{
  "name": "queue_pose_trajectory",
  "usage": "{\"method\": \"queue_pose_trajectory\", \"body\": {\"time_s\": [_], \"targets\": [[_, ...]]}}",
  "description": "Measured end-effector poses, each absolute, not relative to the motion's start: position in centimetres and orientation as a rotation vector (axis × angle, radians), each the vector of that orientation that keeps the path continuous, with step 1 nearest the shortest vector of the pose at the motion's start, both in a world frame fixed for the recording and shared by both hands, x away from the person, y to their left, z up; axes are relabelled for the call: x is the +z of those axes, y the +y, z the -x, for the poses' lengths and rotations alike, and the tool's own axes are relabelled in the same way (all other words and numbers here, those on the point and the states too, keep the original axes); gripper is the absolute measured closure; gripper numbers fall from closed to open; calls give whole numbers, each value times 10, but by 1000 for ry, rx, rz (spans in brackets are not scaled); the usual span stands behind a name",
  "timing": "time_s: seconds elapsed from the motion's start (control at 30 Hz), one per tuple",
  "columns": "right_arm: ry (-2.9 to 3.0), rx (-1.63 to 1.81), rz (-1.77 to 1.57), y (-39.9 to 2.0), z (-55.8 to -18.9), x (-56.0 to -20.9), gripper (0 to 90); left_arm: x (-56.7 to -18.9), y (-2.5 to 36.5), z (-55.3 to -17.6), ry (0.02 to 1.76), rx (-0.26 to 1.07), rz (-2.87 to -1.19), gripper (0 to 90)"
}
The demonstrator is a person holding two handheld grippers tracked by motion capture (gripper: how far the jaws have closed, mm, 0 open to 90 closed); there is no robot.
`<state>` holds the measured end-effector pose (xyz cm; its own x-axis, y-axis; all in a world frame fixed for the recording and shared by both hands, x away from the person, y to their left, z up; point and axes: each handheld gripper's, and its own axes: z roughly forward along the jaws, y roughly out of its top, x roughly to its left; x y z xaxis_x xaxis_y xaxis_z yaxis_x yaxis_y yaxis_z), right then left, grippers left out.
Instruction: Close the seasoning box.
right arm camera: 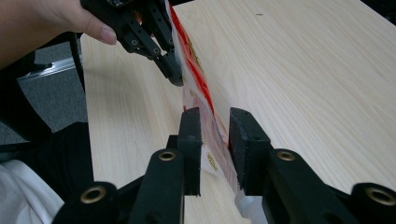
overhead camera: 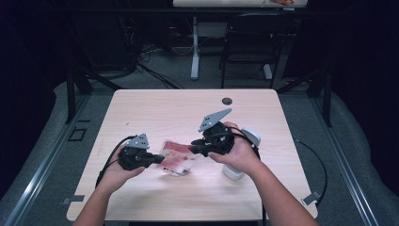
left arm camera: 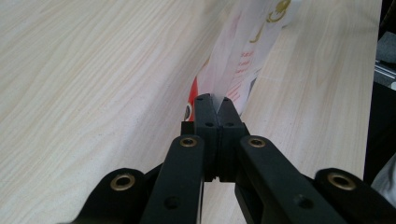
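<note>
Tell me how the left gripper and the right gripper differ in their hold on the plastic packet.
The left gripper is shut, its pads pinching the packet's edge; the right gripper has its jaws apart, the packet between them with a gap showing. In the high view the left gripper comes at the packet from the left, the right gripper from the right. Both are hand-held above the wooden table.

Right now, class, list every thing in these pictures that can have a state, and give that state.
Left gripper: shut on the edge of the packet.
Right gripper: jaws apart around the packet's other edge, pads not pressing.
Red-and-white plastic packet: held up between the grippers, over the table.
White bottle: partly hidden by the right hand.
</note>
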<state>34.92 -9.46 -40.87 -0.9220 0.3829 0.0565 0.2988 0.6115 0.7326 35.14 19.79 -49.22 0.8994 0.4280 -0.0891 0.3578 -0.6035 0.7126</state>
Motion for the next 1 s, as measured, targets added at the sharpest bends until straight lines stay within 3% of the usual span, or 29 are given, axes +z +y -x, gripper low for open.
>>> {"method": "queue_pose_trajectory", "body": {"time_s": [0.5, 1.0], "targets": [[2687, 1298, -603, -87, -353, -408, 604, -501, 209, -355, 582, 87, -2273, 900], [2613, 1352, -596, -82, -349, -400, 595, -509, 218, -353, 604, 93, -2294, 900]]}}
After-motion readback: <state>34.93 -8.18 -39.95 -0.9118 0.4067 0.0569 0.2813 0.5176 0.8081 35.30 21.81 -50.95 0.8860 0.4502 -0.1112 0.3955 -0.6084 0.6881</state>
